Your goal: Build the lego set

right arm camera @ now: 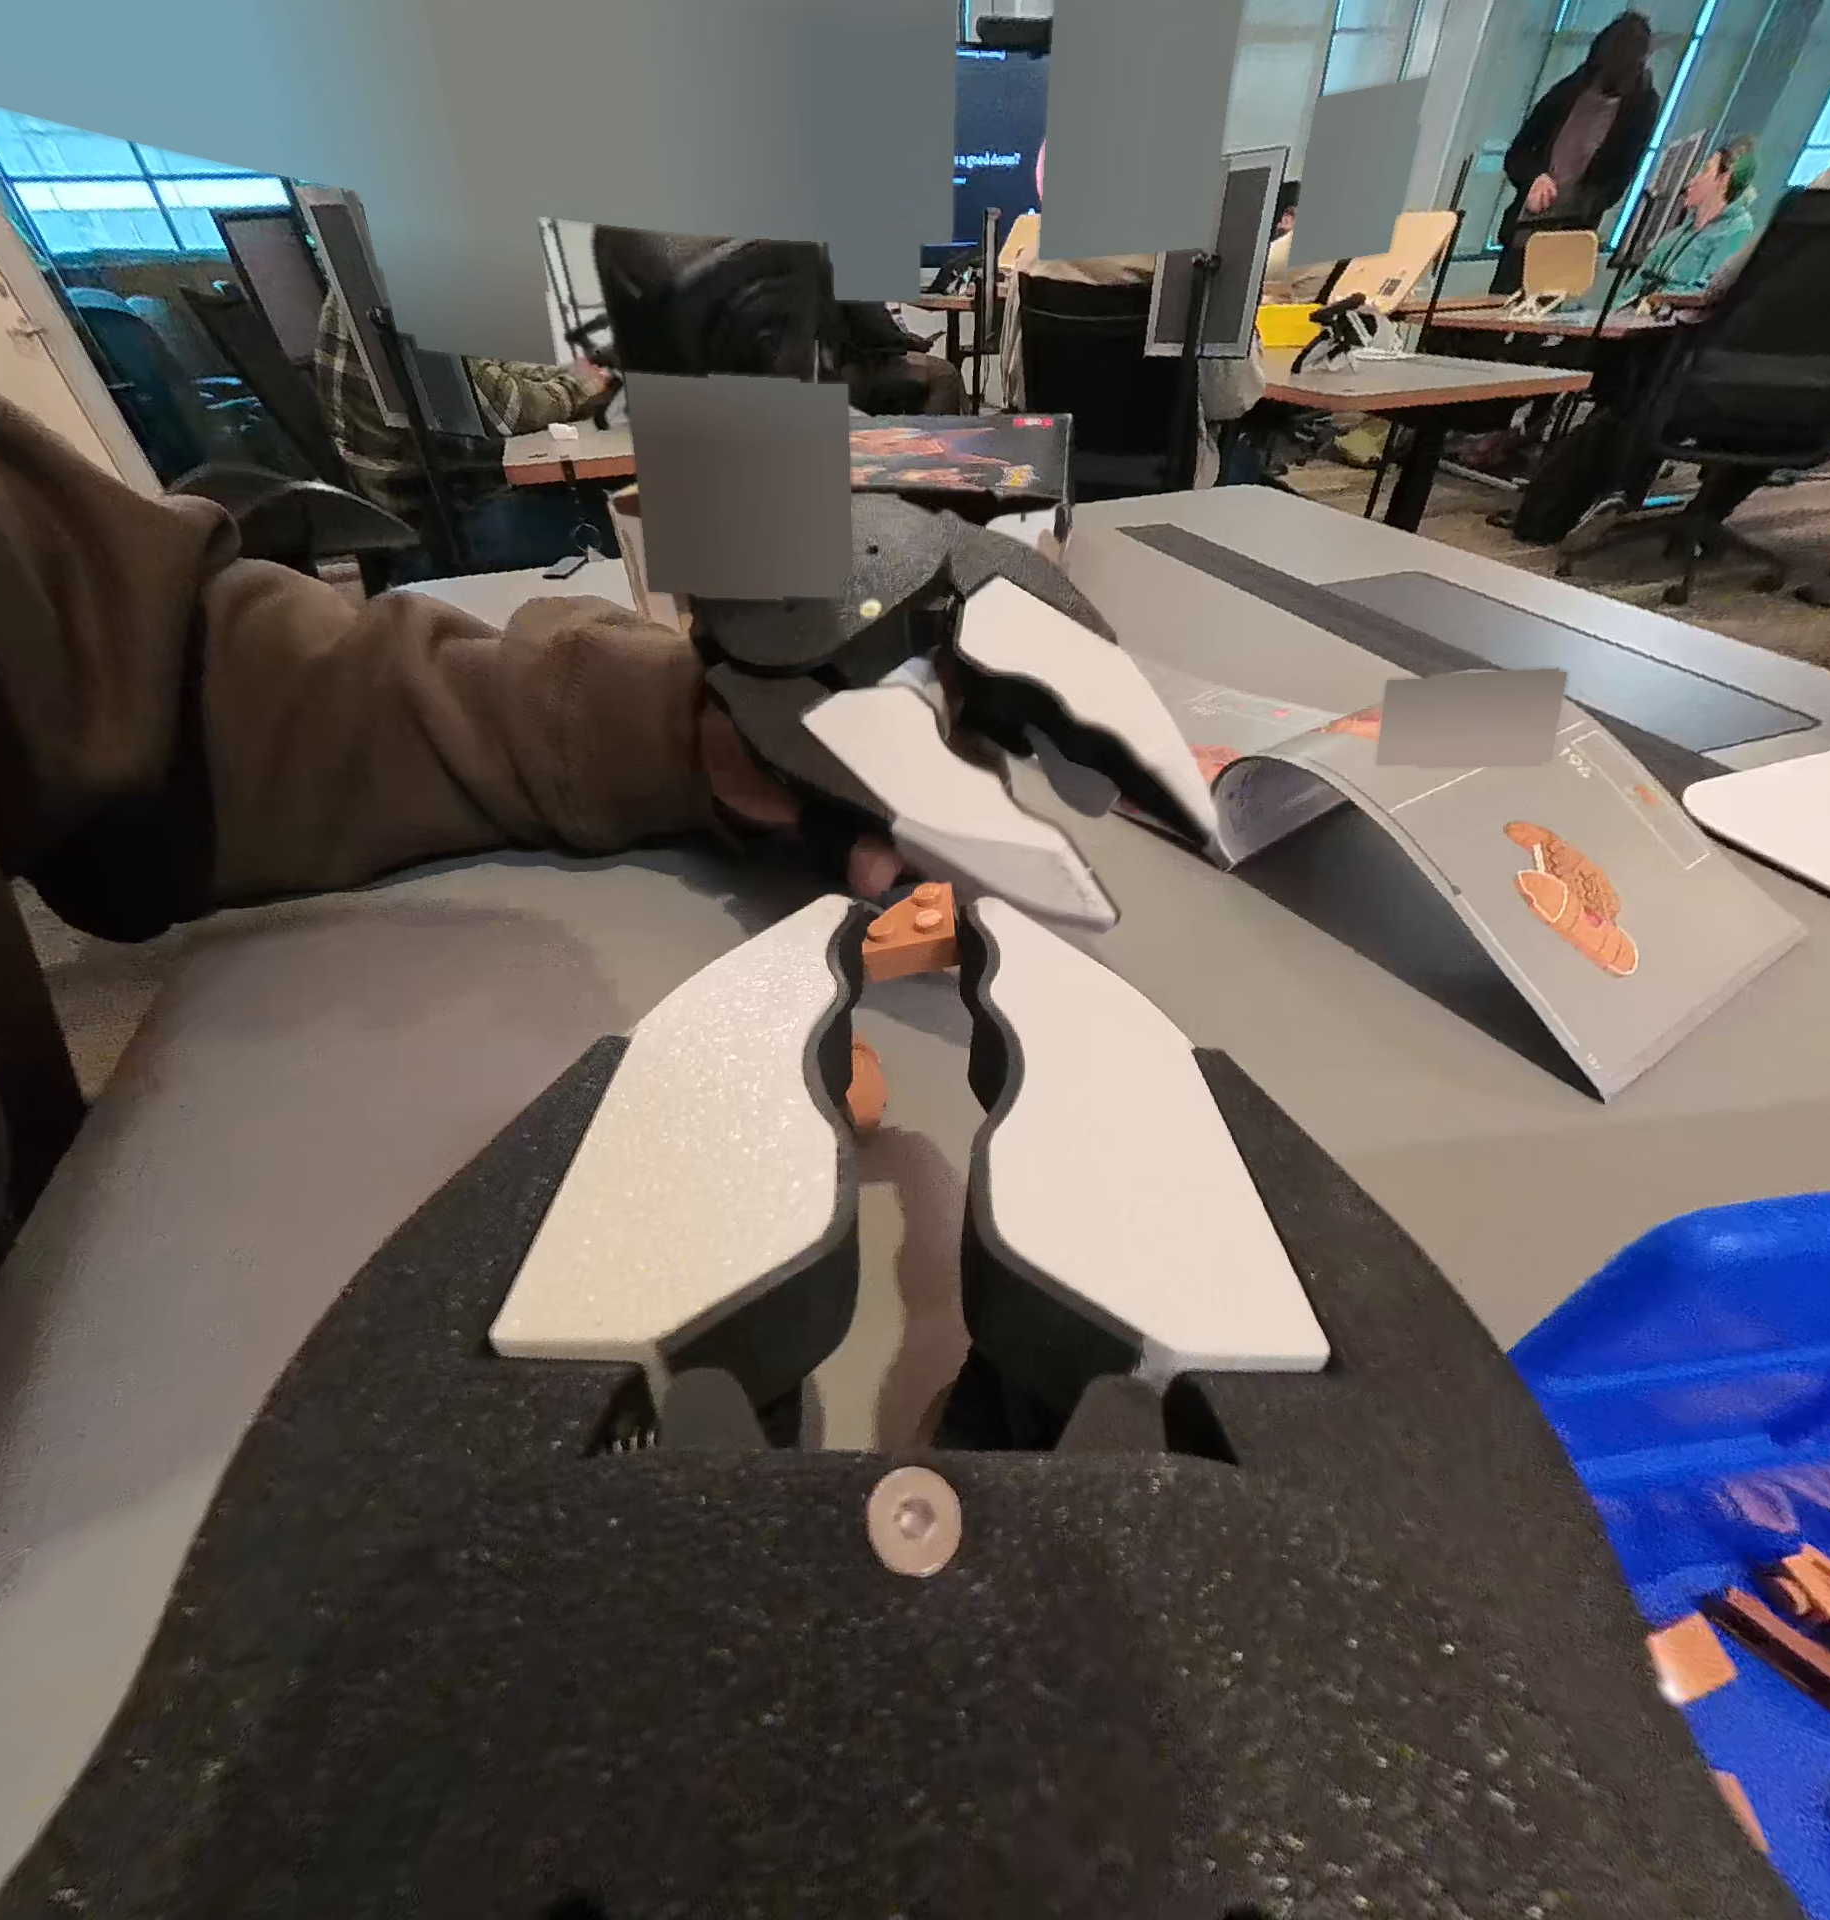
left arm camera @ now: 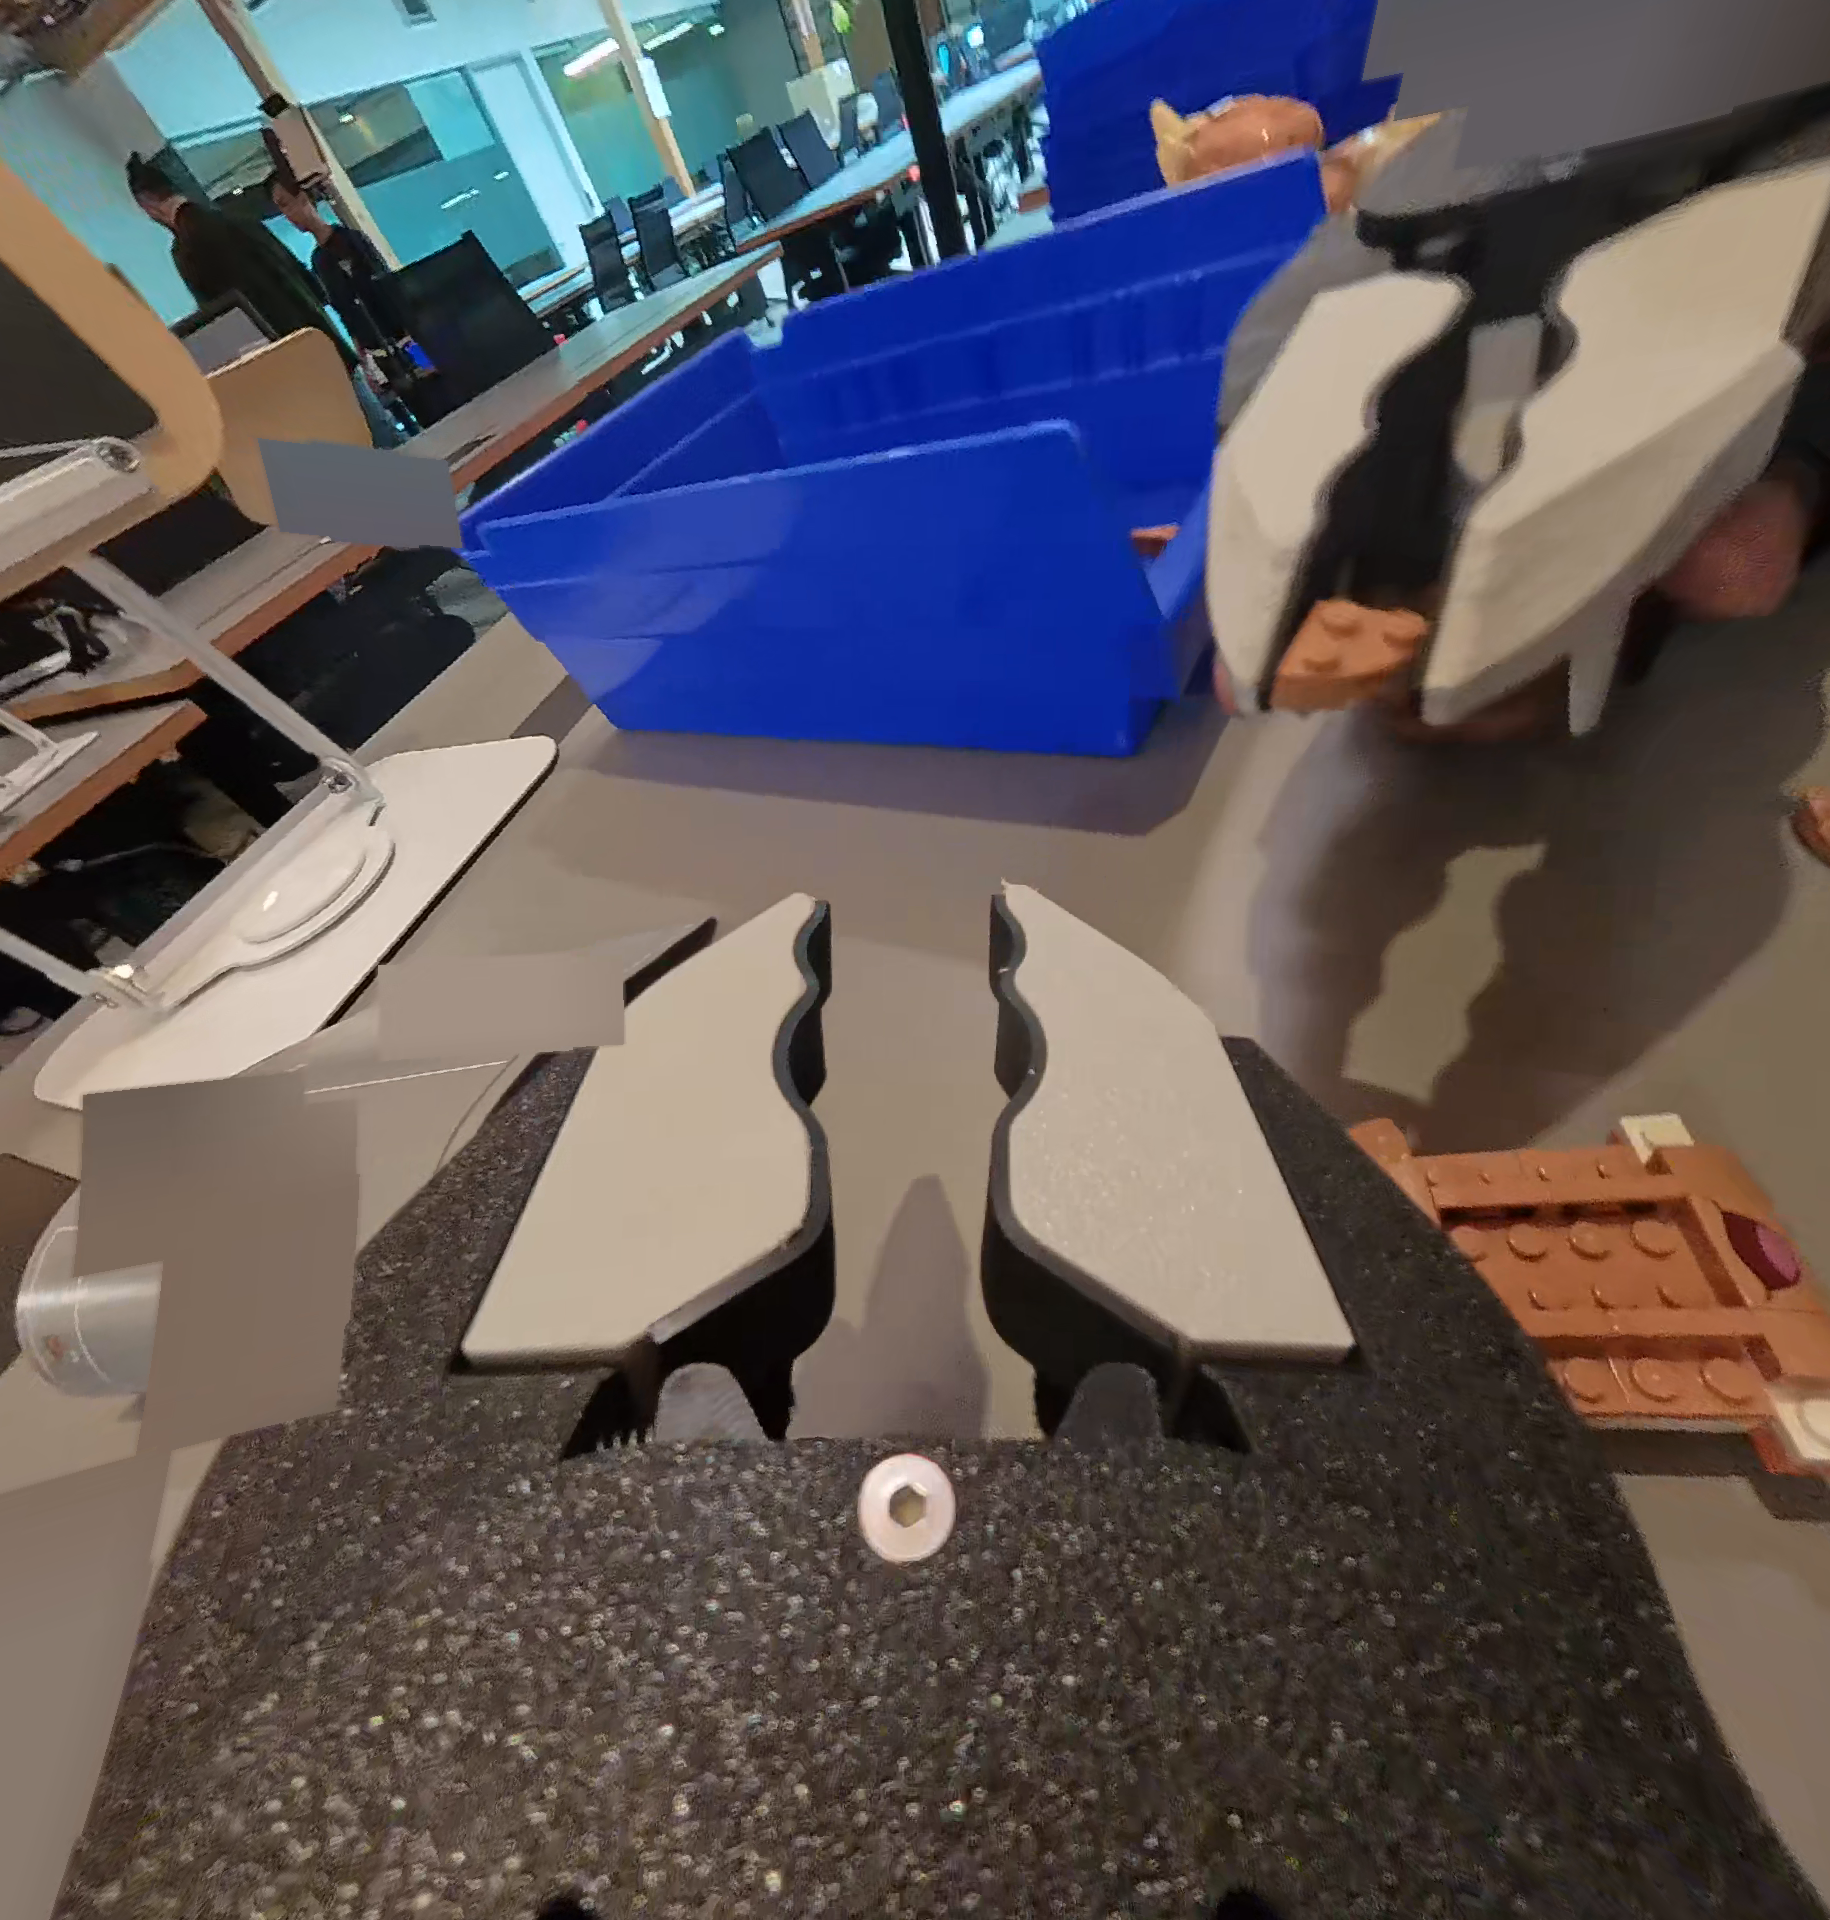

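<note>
Each wrist camera sits close behind its own claw, facing forward over the grey table (left arm camera: 890,831). Both views share the brown brick (right arm camera: 911,938) beyond the fingertips, the blue bin (left arm camera: 869,603), and the opposite claw.

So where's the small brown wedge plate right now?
The wedge plate is pinched at the fingertips of the right hand-held gripper, above the table; in the left wrist view it shows upper right, beside the blue bin.

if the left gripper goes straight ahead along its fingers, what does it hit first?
Probably the blue bin. The left gripper is open and empty, with bare grey table between its fingertips and the bin wall. Depth is unclear, and it may meet the tabletop first.
</note>
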The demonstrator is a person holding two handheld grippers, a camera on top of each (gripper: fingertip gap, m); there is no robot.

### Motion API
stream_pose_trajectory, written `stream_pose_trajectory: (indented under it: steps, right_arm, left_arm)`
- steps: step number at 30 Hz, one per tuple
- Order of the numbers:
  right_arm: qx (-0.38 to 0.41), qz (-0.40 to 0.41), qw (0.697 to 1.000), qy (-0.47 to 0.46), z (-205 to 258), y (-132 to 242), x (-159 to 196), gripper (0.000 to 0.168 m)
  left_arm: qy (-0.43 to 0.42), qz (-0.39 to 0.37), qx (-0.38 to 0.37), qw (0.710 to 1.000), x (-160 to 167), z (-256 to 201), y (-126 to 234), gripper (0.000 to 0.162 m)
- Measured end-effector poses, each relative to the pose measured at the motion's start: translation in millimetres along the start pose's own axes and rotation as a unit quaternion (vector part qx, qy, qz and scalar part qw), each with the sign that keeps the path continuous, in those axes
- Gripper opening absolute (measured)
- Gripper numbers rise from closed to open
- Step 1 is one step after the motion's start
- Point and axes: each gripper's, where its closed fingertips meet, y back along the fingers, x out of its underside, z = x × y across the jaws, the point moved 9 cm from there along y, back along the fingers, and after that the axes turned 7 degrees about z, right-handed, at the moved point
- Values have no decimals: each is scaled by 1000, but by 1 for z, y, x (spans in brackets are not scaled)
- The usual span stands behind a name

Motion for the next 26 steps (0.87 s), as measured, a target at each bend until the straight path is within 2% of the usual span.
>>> stream_pose_trajectory:
  steps: [6, 14, 26]
  right_arm:
    - [-7, -11, 1000, -13, -3, 5, 1, 17]
    - [-22, -14, 999, -45, -10, 7, 2, 17]
    - [-16, -16, 999, -41, -10, 13, 3, 17]
  left_arm:
    - [-72, 37, -3, 997, 3, -15, -5, 29]
    - [-73, 42, -12, 996, 4, -13, -4, 29]
    - [-114, 61, -24, 991, 6, -20, -5, 29]
